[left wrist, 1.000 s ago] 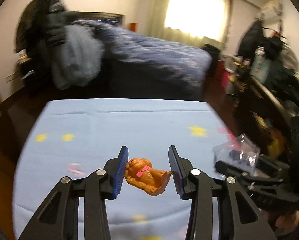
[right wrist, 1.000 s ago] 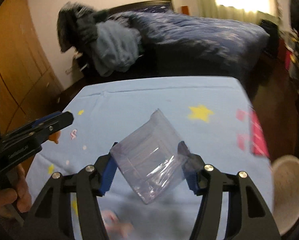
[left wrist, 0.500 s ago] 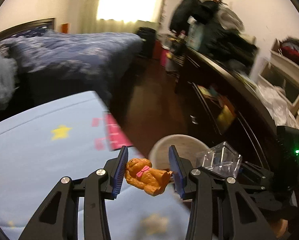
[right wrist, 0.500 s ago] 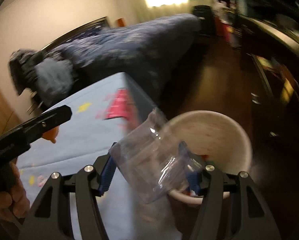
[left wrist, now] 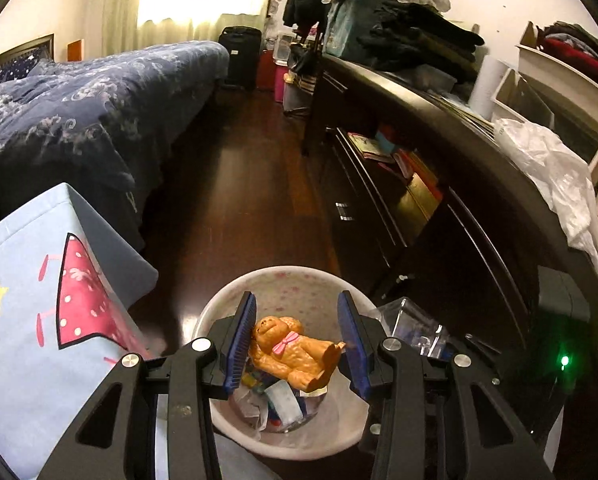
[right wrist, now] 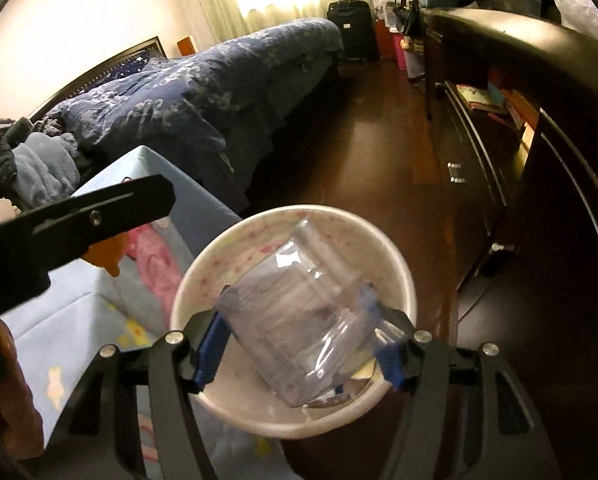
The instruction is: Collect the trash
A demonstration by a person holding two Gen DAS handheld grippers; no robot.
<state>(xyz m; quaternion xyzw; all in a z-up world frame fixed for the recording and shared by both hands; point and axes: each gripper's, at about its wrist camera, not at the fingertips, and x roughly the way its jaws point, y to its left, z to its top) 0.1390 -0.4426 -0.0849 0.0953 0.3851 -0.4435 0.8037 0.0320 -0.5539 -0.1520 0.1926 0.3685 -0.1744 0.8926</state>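
While over round bin (left wrist: 284, 271): left fingers (left wrist: 241, 344) pinching glossy bear (left wrist: 295, 350), right fingers (right wrist: 209, 354) opening around clear box (right wrist: 299, 320).

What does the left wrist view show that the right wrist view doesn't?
Left only: the whole orange toy bear clamped in the left gripper, trash already in the bin, white plastic bag on the dresser. Right only: the right gripper opening around the clear plastic box, blue clothes heaped by the bed. Both: the white bin, bed, dresser.
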